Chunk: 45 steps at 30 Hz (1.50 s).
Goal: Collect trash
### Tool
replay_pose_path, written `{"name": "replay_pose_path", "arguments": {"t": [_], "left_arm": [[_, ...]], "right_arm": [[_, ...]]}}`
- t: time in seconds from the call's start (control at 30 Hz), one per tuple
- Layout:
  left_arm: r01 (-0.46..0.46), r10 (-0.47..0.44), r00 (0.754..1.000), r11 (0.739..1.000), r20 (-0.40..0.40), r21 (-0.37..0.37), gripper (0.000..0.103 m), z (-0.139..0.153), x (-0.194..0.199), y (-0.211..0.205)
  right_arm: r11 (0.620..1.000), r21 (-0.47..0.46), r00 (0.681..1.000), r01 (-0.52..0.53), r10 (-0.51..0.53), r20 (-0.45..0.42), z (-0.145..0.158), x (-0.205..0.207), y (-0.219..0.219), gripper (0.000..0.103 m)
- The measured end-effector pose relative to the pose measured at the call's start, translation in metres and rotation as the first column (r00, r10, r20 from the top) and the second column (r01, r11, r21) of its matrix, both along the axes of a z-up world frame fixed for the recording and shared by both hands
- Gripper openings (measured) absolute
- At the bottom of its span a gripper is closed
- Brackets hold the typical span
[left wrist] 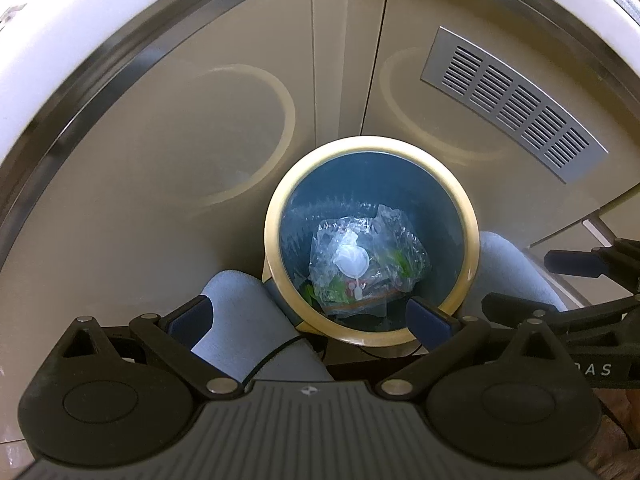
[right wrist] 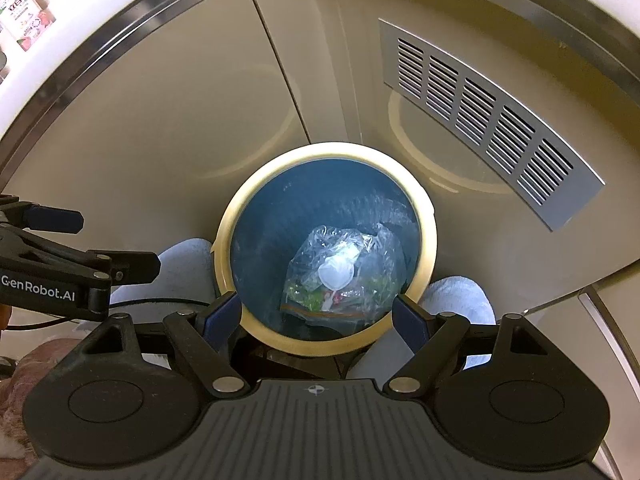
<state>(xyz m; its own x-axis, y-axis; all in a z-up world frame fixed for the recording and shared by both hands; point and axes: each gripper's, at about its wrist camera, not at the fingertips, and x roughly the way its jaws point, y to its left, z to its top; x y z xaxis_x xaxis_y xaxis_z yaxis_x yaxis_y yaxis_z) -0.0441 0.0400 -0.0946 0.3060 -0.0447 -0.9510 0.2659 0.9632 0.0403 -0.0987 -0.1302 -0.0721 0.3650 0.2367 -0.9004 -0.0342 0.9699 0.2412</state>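
A round bin [left wrist: 472,224] with a cream rim and blue inside stands on the floor below both grippers; it also shows in the right wrist view [right wrist: 428,216]. A clear plastic bag of trash [left wrist: 368,264] with a white disc and green and red scraps lies at its bottom, and it shows in the right wrist view too [right wrist: 340,276]. My left gripper [left wrist: 312,320] is open and empty above the bin's near left rim. My right gripper [right wrist: 316,316] is open and empty above the bin's near rim.
Beige cabinet doors [left wrist: 160,140] with a metal vent grille [right wrist: 480,120] stand behind the bin, under a white counter edge [left wrist: 60,20]. The person's grey-socked feet [right wrist: 460,300] flank the bin. The other gripper [right wrist: 60,272] shows at the left.
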Motion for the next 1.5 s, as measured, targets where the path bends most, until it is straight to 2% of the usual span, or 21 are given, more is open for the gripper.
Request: {"name": "replay_pose_path", "arguments": {"t": [0.57, 0.73, 0.97, 1.1, 1.27, 1.4, 1.5], "left_arm": [[0.016, -0.016, 1.0, 1.0, -0.001, 0.013, 0.103, -0.005, 0.005, -0.003], [0.019, -0.02, 0.999, 1.0, 0.038, 0.013, 0.103, 0.005, 0.006, 0.0], [0.009, -0.006, 0.997, 0.999, 0.082, -0.044, 0.103, 0.031, 0.01, 0.005], [-0.008, 0.017, 0.994, 0.997, 0.112, -0.078, 0.103, 0.049, 0.011, 0.009], [-0.016, 0.031, 0.987, 0.995, 0.158, -0.1, 0.103, 0.068, 0.011, 0.012], [-0.02, 0.04, 0.981, 0.994, 0.192, -0.107, 0.103, 0.084, 0.01, 0.016], [-0.021, 0.044, 0.974, 0.994, 0.222, -0.103, 0.103, 0.093, 0.01, 0.017]], "right_arm": [[1.0, 0.001, 1.0, -0.004, 0.004, -0.005, -0.006, 0.005, -0.001, 0.084], [1.0, 0.001, 0.993, 0.011, -0.011, 0.12, 0.019, 0.004, -0.005, 0.084], [0.998, 0.068, 0.963, -0.007, -0.012, 0.268, 0.069, 0.005, -0.014, 0.084], [0.992, 0.129, 0.936, -0.014, -0.033, 0.351, 0.104, 0.005, -0.026, 0.084], [0.986, 0.162, 0.89, -0.037, -0.041, 0.454, 0.14, 0.001, -0.036, 0.085], [0.986, 0.157, 0.856, -0.058, -0.032, 0.516, 0.164, 0.008, -0.042, 0.088], [0.991, 0.135, 0.834, -0.022, -0.057, 0.548, 0.176, 0.022, -0.053, 0.088]]}}
